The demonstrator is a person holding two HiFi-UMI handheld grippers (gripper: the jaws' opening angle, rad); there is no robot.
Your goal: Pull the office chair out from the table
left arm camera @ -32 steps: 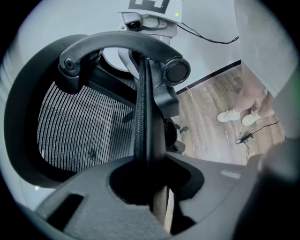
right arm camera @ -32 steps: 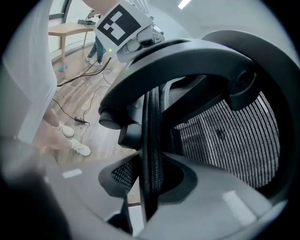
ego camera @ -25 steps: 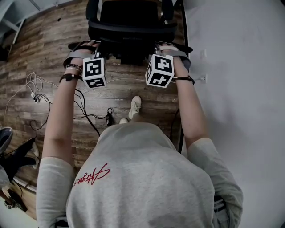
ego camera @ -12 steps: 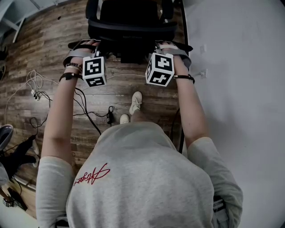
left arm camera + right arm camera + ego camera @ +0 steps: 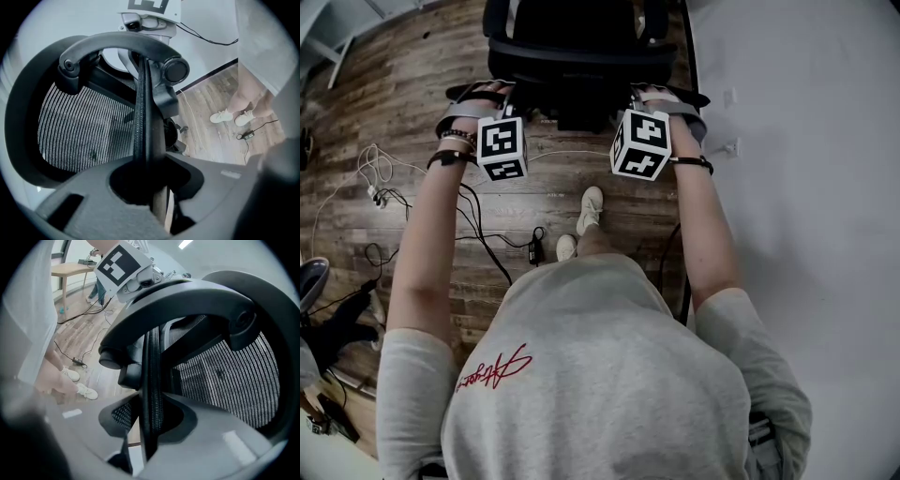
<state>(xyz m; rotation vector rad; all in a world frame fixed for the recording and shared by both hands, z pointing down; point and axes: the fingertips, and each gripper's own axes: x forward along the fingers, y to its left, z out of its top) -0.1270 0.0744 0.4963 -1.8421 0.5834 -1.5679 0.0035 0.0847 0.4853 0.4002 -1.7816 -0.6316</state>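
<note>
Office chair [image 5: 577,56], cut off at head view's top edge, backrest rim [image 5: 142,117] pinched in left gripper [image 5: 149,183] and right gripper [image 5: 151,420].

I'm in what looks like an office or work room: a black mesh-backed office chair [image 5: 577,56] stands on a wood-plank floor [image 5: 394,112] beside a plain white wall [image 5: 806,141]. Loose cables [image 5: 380,187] and a small power adapter [image 5: 534,249] trail over the boards. Farther back I see a pale wooden surface [image 5: 75,269] on thin legs and a ceiling strip light [image 5: 185,243].
</note>
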